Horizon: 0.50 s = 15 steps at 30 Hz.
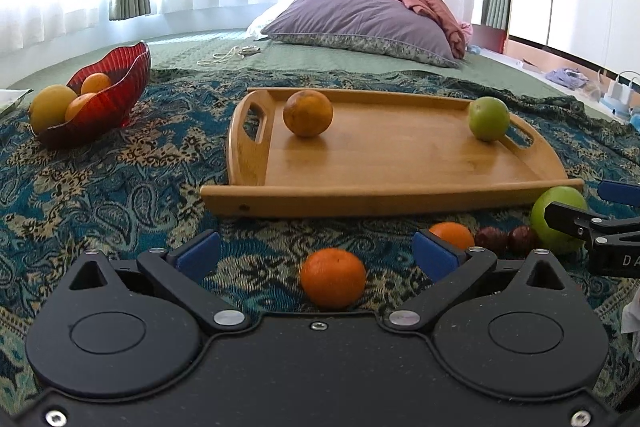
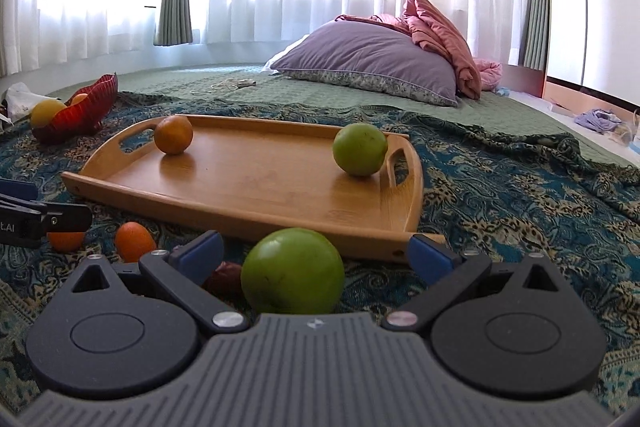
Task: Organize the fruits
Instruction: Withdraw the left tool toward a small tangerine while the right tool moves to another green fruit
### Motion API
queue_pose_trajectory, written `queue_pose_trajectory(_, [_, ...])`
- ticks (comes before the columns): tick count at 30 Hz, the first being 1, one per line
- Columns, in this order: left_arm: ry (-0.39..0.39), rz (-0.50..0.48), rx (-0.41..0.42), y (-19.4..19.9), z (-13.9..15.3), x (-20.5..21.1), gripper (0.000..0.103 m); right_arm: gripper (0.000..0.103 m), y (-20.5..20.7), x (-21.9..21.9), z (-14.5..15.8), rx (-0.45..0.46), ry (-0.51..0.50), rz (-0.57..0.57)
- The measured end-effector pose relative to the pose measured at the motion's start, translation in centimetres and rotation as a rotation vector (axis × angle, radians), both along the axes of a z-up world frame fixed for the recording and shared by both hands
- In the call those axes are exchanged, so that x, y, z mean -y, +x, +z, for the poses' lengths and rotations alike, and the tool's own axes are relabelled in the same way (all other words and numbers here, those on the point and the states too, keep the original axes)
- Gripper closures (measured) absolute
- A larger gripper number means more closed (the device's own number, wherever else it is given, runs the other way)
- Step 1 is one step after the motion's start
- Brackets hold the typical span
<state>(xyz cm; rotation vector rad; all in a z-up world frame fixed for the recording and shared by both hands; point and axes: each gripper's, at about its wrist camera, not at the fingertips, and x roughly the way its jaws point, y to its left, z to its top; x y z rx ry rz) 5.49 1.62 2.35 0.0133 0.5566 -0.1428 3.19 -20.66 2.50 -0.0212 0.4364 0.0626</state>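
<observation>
From your left wrist view, the left gripper [image 1: 316, 253] has its jaws spread wide, and a small orange [image 1: 333, 278] sits on the patterned bedspread [image 1: 100, 187] between them, touched by neither pad. It is round and the cloth is soft, so if you close off-centre one pad will likely nudge it first and roll it toward the second orange [image 1: 452, 234] or the two dark red fruits [image 1: 506, 239] just to its right. The wooden tray [image 1: 400, 163] lies just beyond, already carrying a mottled orange [image 1: 308, 113] and a green fruit [image 1: 489, 118]. Its raised near rim is something you could clip if you carry the orange across too low.

From your right wrist view, the right gripper [image 2: 316, 255] also stands with jaws wide apart, a large green apple [image 2: 293, 271] lying between them, untouched. It fills much of the gap, so a skewed approach could push it forward against the tray's edge [image 2: 280, 231]. A dark fruit [image 2: 224, 277] sits right beside the left pad and may get pinched or shoved. The two grippers work close together, so they could bump. The red bowl [image 2: 86, 111] is well away at the far left.
</observation>
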Motion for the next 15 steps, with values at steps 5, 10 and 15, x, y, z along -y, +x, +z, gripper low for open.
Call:
queue_pose_trajectory(5, [0.002, -0.006, -0.004, -0.48, -0.3, 0.14, 0.006, 0.0, -0.16, 0.1, -0.42, -0.001, 0.006, -0.014])
queue_pose_trajectory(10, [0.009, -0.017, -0.02, -0.59, -0.65, 0.39, 0.018, 0.0, -0.29, 0.02, -0.74, 0.0, -0.002, -0.008])
queue_pose_trajectory(15, [0.009, -0.019, -0.034, -0.6, -1.04, 0.56, 0.025, 0.001, -0.22, -0.22, -0.86, -0.004, -0.016, 0.011])
